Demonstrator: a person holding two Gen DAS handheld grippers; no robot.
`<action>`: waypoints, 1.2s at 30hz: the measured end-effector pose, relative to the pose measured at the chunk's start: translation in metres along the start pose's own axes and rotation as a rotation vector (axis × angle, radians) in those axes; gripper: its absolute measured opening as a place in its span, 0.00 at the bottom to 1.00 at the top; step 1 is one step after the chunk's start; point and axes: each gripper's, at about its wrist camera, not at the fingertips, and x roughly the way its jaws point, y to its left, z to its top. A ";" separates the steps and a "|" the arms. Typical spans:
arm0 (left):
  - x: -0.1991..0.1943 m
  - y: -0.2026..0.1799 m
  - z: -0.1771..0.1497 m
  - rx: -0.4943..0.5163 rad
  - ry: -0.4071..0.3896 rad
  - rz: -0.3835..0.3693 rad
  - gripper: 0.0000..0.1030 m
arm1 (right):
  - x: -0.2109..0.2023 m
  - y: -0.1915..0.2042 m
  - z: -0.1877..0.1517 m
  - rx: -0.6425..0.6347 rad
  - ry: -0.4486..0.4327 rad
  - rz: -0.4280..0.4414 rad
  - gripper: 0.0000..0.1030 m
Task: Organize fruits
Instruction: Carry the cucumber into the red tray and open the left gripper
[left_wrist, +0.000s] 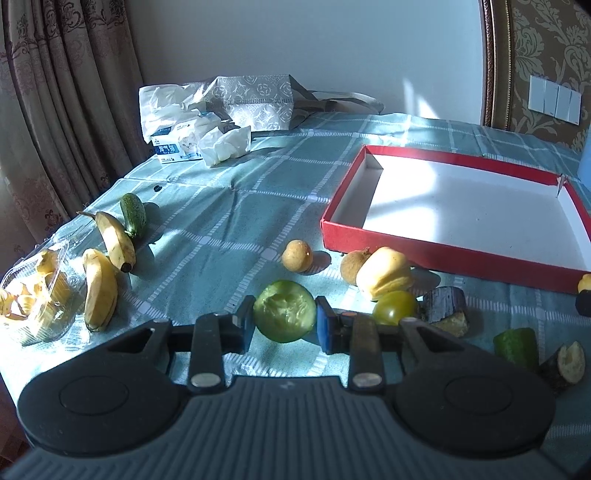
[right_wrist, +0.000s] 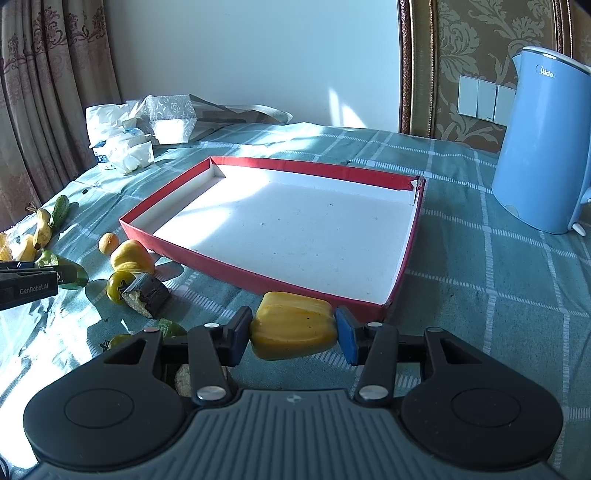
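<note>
My left gripper (left_wrist: 284, 317) is clenched on a green cucumber chunk with a ragged, pale cut face (left_wrist: 285, 311); both pads press its sides, and the chunk sits just above the teal checked tablecloth (left_wrist: 229, 206). My right gripper (right_wrist: 293, 334) is clamped on a yellow ridged pepper-like piece (right_wrist: 293, 330), held in front of the near corner of the shallow red cardboard box with a white inside (right_wrist: 207, 264).

Looking out from the left wrist, a small green tomato (left_wrist: 394, 307) lies just right of the cucumber chunk, touching a second yellow ridged piece (left_wrist: 384, 273). A brown round longan (left_wrist: 351, 263) is tucked behind that piece, and another longan (left_wrist: 297, 255) sits alone a little to the left. A dark purple eggplant chunk (left_wrist: 445, 300) rests right of the tomato, and further right lie a green cucumber piece (left_wrist: 517, 347) and another eggplant chunk with a pale cut face (left_wrist: 567, 363). The red box is empty, its near wall close behind this cluster.

Well to the left lie two yellow bananas (left_wrist: 99, 288) (left_wrist: 116, 240), a whole small cucumber (left_wrist: 133, 214) and a clear plastic clamshell of peeled yellow fruit (left_wrist: 35, 295). At the far edge are a tissue pack (left_wrist: 184, 144) and a patterned bag (left_wrist: 258, 99).

From the right wrist, a light blue electric kettle (right_wrist: 539, 147) stands right of the box.
</note>
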 end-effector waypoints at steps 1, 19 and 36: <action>-0.002 -0.001 0.004 0.007 -0.012 -0.003 0.29 | 0.000 0.000 0.000 0.001 -0.001 0.000 0.46; 0.026 -0.065 0.095 0.184 -0.213 -0.182 0.29 | -0.025 -0.019 -0.003 0.064 -0.059 -0.081 0.46; 0.111 -0.087 0.091 0.282 -0.128 -0.348 0.36 | -0.049 0.007 -0.010 0.130 -0.052 -0.302 0.46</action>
